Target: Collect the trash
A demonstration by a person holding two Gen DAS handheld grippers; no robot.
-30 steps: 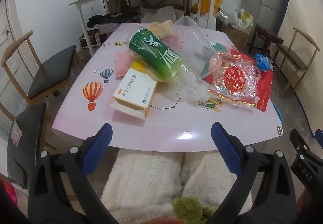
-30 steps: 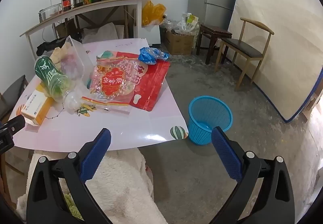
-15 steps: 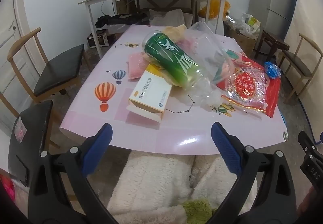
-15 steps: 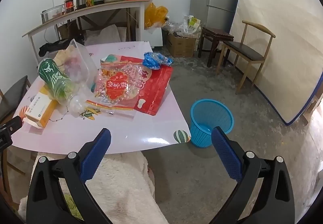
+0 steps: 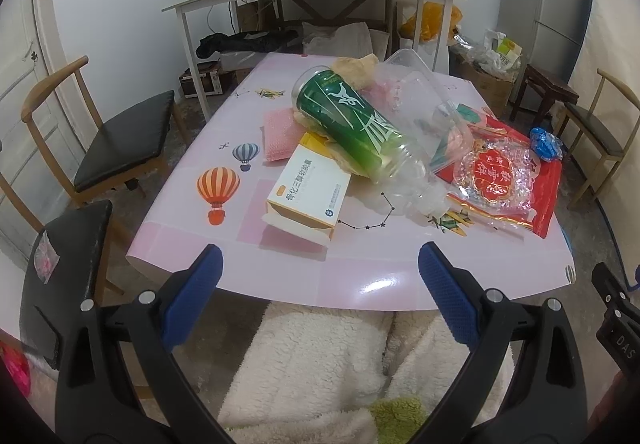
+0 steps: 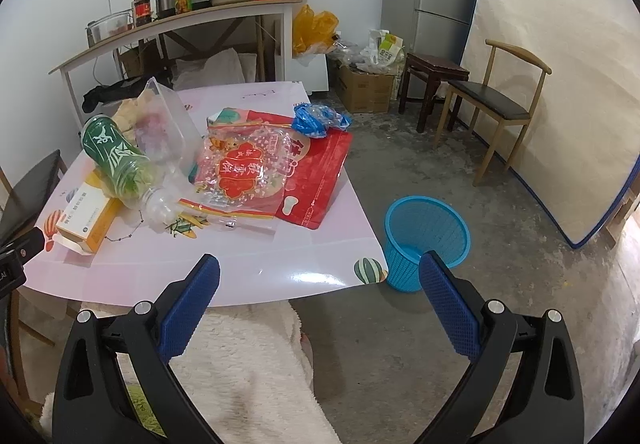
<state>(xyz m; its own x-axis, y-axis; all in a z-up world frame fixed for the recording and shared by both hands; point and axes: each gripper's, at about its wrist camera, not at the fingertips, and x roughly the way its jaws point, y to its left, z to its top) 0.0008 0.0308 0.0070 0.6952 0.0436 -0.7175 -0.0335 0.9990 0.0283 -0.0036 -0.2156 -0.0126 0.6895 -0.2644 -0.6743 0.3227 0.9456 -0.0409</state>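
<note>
I have both grippers held back from the near edge of the pink bench (image 5: 360, 264), low over my lap, so each wrist camera takes in the whole spread before I commit to a reach. The left gripper (image 5: 320, 276) has its jaws wide apart with nothing between them, and so does the right gripper (image 6: 320, 284).

The trash sits in one loose heap toward the middle and right of the bench. A green-labelled plastic bottle (image 5: 352, 124) lies on its side, propped across an orange-and-white carton (image 5: 308, 196), with its neck pointing toward me. A clear plastic container (image 5: 420, 92) leans behind it. To the right, a clear wrapper with a red medallion (image 6: 244, 168) lies on top of a red foil bag (image 6: 320, 168), and a crumpled blue wrapper (image 6: 316, 120) rests at that bag's far corner.

The blue mesh wastebasket (image 6: 426, 240) stands on the floor just beside the bench's near right corner, so I judge the right side is placed well for short drops. I'd expect the carton to be the easiest first grasp for the left, being nearest and rigid.
</note>
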